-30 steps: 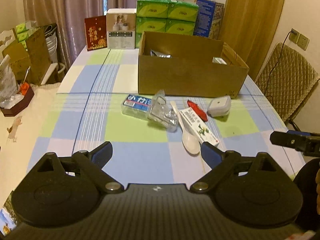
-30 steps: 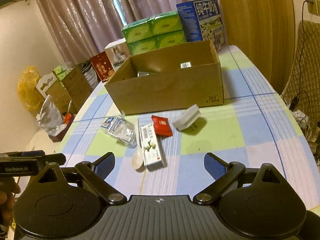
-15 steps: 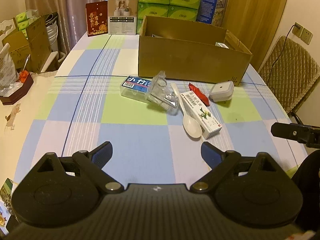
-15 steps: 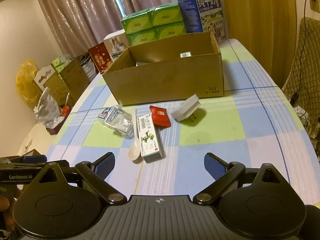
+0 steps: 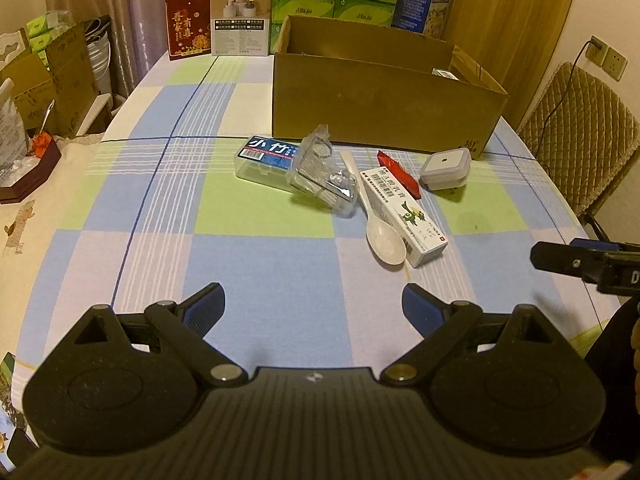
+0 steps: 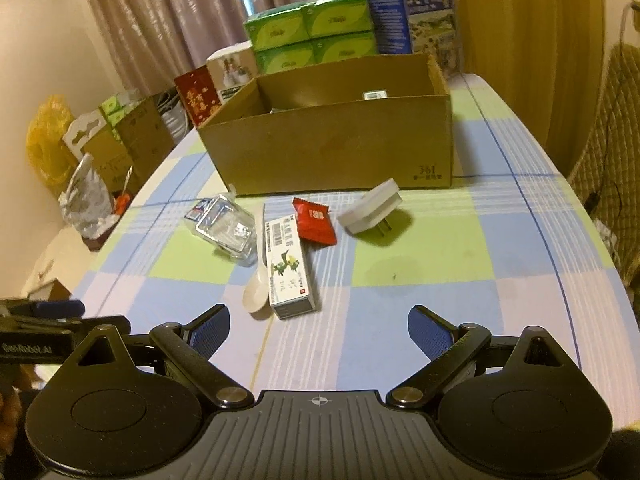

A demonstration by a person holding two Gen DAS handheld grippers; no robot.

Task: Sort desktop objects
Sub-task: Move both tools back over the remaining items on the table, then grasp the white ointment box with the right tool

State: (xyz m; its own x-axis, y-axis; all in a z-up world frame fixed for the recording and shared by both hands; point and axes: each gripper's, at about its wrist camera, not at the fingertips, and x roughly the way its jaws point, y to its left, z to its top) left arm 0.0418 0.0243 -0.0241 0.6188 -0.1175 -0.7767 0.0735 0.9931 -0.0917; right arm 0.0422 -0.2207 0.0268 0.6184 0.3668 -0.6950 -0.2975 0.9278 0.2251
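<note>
Your left gripper (image 5: 311, 305) and right gripper (image 6: 319, 326) both hover with jaws spread wide, ribbed blue pads empty, over the bench (image 5: 260, 264) and its soft checked cloth. Just ahead lie a glossy white spoon (image 5: 385, 243) touching a slim printed carton (image 5: 408, 212), then a crinkled clear plastic case (image 5: 324, 178), a flat blue-labelled box (image 5: 266, 158), a red foil sachet (image 6: 314, 221) and a squat white plug adapter (image 6: 370, 214). Beyond them stands the open corrugated cardboard box (image 5: 380, 100).
</note>
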